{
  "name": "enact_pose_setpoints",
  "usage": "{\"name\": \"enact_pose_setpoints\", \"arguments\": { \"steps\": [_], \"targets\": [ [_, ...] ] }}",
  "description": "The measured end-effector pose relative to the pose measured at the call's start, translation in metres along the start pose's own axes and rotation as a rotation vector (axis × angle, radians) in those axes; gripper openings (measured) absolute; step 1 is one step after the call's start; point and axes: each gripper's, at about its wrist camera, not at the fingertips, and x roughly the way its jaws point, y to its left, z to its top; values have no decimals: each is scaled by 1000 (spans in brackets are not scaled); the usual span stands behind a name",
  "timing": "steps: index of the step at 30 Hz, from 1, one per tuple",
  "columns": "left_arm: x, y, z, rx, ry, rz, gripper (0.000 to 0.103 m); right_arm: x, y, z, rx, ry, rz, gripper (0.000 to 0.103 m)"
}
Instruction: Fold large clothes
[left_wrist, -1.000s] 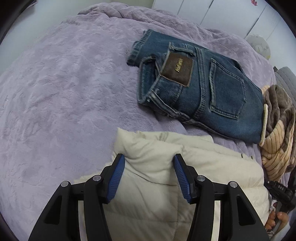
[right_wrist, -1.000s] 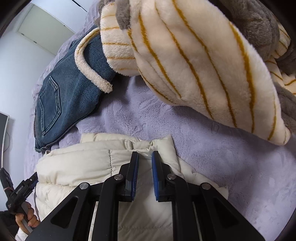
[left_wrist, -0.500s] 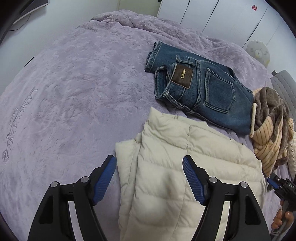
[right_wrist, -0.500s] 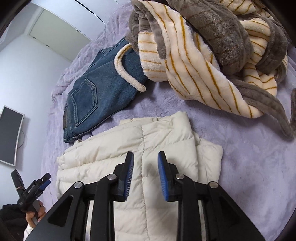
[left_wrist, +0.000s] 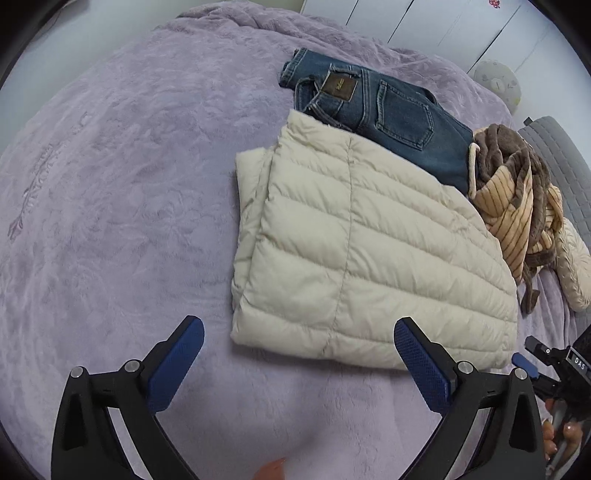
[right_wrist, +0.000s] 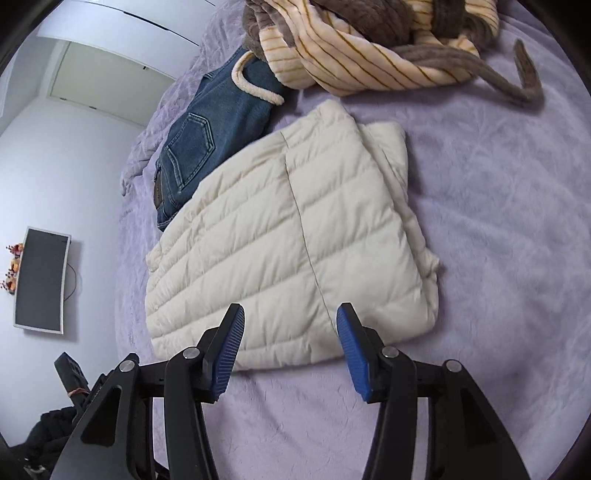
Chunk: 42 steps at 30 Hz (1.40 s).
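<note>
Both tongs (left_wrist: 299, 360) (right_wrist: 290, 338) spread, hovering nr folded jacket (left_wrist: 351, 236)

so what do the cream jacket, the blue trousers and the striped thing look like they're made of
Cream jacket: looks like a thin matte woven shell over puffy fill, judging by the stitched, bulging quilt channels. Blue trousers: denim, with faded seams, contrast stitching and a brown, leather-like waistband patch. Striped thing: plush fleece, going by its fuzzy nap; cream with tan stripes, brown on the other side.

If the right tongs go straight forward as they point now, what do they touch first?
Most likely the near edge of the folded cream puffer jacket, right ahead of the open right tongs. Nothing lies between them, though depth is uncertain.
</note>
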Motion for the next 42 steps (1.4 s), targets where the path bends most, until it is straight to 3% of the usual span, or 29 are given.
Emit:
{"name": "enact_pose_setpoints", "arguments": {
  "steps": [5,10,14,26,28,29,31,33,34,36,42],
  "targets": [
    [21,11,-21,-105,56,-48,103,11,-19,-31,85,30,47,82],
    [52,26,-32,-260,132,-192,103,26,-38,-43,190,46,119,82],
    [67,36,-31,-367,107,-261,103,36,-55,-42,294,29,197,82],
    [95,37,4,-441,22,-247,103,78,-79,-19,470,-27,382,82],
    [96,37,8,-448,20,-238,89,84,-81,-16,492,-31,387,82],
    [95,40,9,-449,20,-239,83,85,-82,-15,504,-30,393,79],
    [95,40,12,-440,25,-270,50,89,-84,-15,525,-28,417,64],
    [89,42,13,-414,25,-294,36,91,-84,-13,531,-29,443,37],
    [86,40,14,-394,19,-301,32,90,-82,-13,525,-33,451,33],
    [77,40,15,-369,6,-315,31,86,-81,-14,506,-39,464,26],
    [49,44,12,-338,-14,-358,31,69,-77,-18,477,-51,515,24]
  ]
}}
